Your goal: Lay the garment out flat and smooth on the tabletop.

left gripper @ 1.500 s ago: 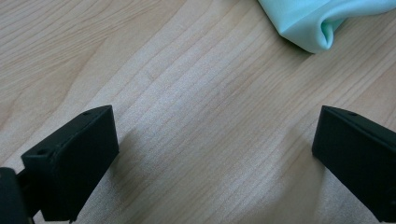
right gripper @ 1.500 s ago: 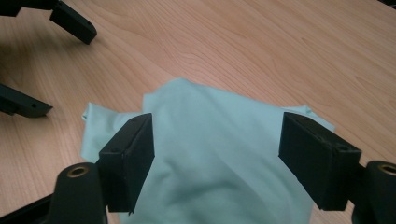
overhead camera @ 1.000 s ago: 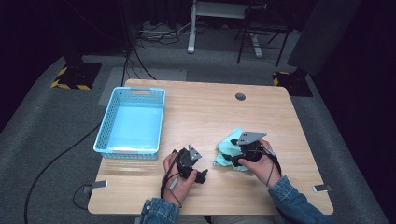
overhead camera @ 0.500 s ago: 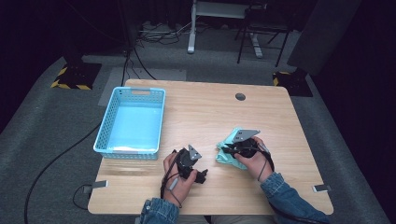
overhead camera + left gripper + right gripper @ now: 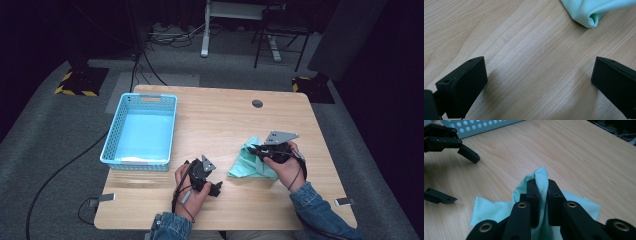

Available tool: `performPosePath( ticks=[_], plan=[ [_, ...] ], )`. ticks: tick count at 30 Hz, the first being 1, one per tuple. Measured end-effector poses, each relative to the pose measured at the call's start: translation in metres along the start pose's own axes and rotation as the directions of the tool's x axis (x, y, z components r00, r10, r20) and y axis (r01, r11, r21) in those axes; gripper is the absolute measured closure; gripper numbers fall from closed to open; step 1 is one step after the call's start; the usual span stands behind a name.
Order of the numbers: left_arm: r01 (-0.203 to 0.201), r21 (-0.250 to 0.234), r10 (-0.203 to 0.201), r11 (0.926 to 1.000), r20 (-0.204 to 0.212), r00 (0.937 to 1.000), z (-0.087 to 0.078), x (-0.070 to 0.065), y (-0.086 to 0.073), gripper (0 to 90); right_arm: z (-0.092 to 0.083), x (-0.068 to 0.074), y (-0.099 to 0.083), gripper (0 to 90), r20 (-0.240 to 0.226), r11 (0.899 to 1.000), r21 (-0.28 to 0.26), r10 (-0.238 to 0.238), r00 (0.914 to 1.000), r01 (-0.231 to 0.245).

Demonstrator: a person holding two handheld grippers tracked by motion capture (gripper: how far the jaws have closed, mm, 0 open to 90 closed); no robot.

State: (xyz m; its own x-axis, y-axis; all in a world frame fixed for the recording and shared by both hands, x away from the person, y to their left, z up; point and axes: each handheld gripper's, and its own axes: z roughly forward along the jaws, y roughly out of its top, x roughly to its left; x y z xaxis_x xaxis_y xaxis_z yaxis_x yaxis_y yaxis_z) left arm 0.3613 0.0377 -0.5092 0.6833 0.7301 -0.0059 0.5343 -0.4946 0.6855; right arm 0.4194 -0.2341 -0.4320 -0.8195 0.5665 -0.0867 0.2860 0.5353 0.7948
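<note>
A mint-green cloth [image 5: 252,162] is seen lying crumpled on the wooden table [image 5: 220,125], near the front edge and toward the right-hand side, well apart from the light-blue perforated basket [image 5: 141,131] that stands along the left edge. A raised fold of the cloth is pinched between the jaws of the right gripper [image 5: 541,187], which are clenched on the fabric so that a small peak is drawn up above them while the rest of the cloth is left spread on the wood. The left gripper [image 5: 214,186] is held low over bare table near the front edge, just to the left of the cloth; its jaws are spread wide and nothing is held between them, and in the left gripper view only a rolled corner of the cloth [image 5: 589,12] is seen beyond them. The step in hand is judged to be the first grasp on the cloth, made ahead of lifting, spreading or folding it. For the next move, a second hold is probably called for: the left gripper would have to be brought to the near corner and closed on a single layer, while the right-hand pinch is kept firm so that the fabric is not let slip.
</note>
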Motion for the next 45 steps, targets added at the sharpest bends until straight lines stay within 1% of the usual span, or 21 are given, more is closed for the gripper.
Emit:
performPosePath(
  ticks=[2,5,6,9,12,14,16,17,18,19,20,21,22,23,24,25,26,30,33,38,45],
  plan=[
    [0.001,0.0,-0.001,1.0,0.0,1.0,0.0,0.0,0.0,0.2,-0.01,-0.006,-0.001,83.1,0.016,1.0,-0.01,0.011,0.9998,-0.011],
    [0.0,0.0,0.0,1.0,0.0,1.0,0.0,0.0,0.0,0.2,-0.017,-0.009,-0.002,83.0,0.025,1.0,-0.017,0.016,0.9996,-0.015],
    [0.001,0.0,-0.001,1.0,0.0,1.0,0.0,0.0,0.0,0.2,-0.026,-0.012,-0.004,83.0,0.041,0.999,-0.025,0.022,0.9989,-0.021],
    [0.001,0.0,-0.001,1.0,0.0,1.0,0.0,0.0,0.0,0.2,-0.034,-0.016,-0.006,83.0,0.055,0.999,-0.028,0.025,0.9982,-0.023],
    [0.001,0.0,-0.001,1.0,0.0,1.0,0.0,0.0,0.0,0.2,-0.054,-0.028,-0.017,82.9,0.093,0.998,-0.032,0.05,0.9944,-0.048],
    [0.001,0.0,-0.001,1.0,0.0,1.0,0.0,0.0,0.0,0.2,-0.057,-0.031,-0.019,82.9,0.1,0.998,-0.032,0.058,0.9933,-0.055],
    [0.001,0.0,-0.001,1.0,0.0,1.0,0.0,0.0,0.0,0.2,-0.068,-0.041,-0.028,82.7,0.131,0.996,-0.029,0.083,0.9879,-0.079],
    [0.002,0.0,-0.002,1.0,0.0,1.0,0.0,0.0,0.0,0.2,-0.073,-0.048,-0.035,82.1,0.153,0.995,-0.026,0.102,0.9829,-0.099],
    [0.001,0.0,-0.001,1.0,0.0,1.0,0.0,0.0,0.0,0.2,-0.086,-0.064,-0.05,73.1,0.254,0.989,-0.013,0.143,0.9566,-0.144],
    [0.001,0.0,-0.001,1.0,0.0,1.0,0.0,0.0,0.0,0.2,-0.086,-0.064,-0.05,73.1,0.254,0.989,-0.013,0.143,0.9566,-0.144],
    [0.001,0.0,-0.001,1.0,0.0,1.0,0.0,0.0,0.0,0.2,-0.09,-0.071,-0.057,57.7,0.306,0.988,-0.005,0.15,0.9402,-0.156],
    [0.001,0.0,-0.001,1.0,0.0,1.0,0.0,0.0,0.0,0.2,-0.097,-0.08,-0.066,46.3,0.361,0.981,0.019,0.173,0.9165,-0.193],
    [0.001,0.0,-0.001,1.0,0.0,1.0,0.0,0.0,0.0,0.2,-0.108,-0.085,-0.077,35.7,0.398,0.972,0.011,0.21,0.8932,-0.233],
    [0.001,0.0,-0.001,1.0,0.0,1.0,0.0,0.0,0.0,0.2,-0.108,-0.085,-0.077,35.7,0.398,0.972,0.011,0.21,0.8932,-0.233],
    [0.001,0.0,-0.001,1.0,0.0,1.0,0.0,0.0,0.0,0.1,-0.115,-0.083,-0.08,34.1,0.396,0.971,0.006,0.216,0.8923,-0.238],
    [0.001,0.0,-0.001,1.0,0.0,1.0,0.0,0.0,0.0,0.1,-0.116,-0.081,-0.081,33.9,0.389,0.972,0.003,0.215,0.8959,-0.234],
    [0.001,0.0,-0.001,1.0,0.0,1.0,0.0,0.0,0.0,0.1,-0.116,-0.081,-0.081,33.9,0.389,0.972,0.003,0.215,0.8959,-0.234],
    [0.001,0.001,-0.001,1.0,0.0,1.0,0.0,0.0,0.0,0.1,-0.119,-0.072,-0.079,33.4,0.358,0.978,-0.004,0.198,0.9124,-0.211],
    [0.001,0.001,-0.001,1.0,-0.001,1.0,0.0,0.0,0.0,0.2,-0.119,-0.066,-0.078,31.9,0.337,0.979,-0.013,0.197,0.9208,-0.205],
    [0.006,0.001,-0.006,1.0,-0.008,1.0,-0.001,0.0,0.0,0.2,-0.118,-0.061,-0.082,30.6,0.316,0.98,-0.015,0.193,0.9288,-0.199],
    [0.018,0.001,-0.018,0.9998,-0.017,0.9997,-0.001,-0.001,-0.001,0.3,-0.125,-0.057,-0.096,25.0,0.293,0.979,-0.017,0.201,0.9349,-0.205]
  ],
)
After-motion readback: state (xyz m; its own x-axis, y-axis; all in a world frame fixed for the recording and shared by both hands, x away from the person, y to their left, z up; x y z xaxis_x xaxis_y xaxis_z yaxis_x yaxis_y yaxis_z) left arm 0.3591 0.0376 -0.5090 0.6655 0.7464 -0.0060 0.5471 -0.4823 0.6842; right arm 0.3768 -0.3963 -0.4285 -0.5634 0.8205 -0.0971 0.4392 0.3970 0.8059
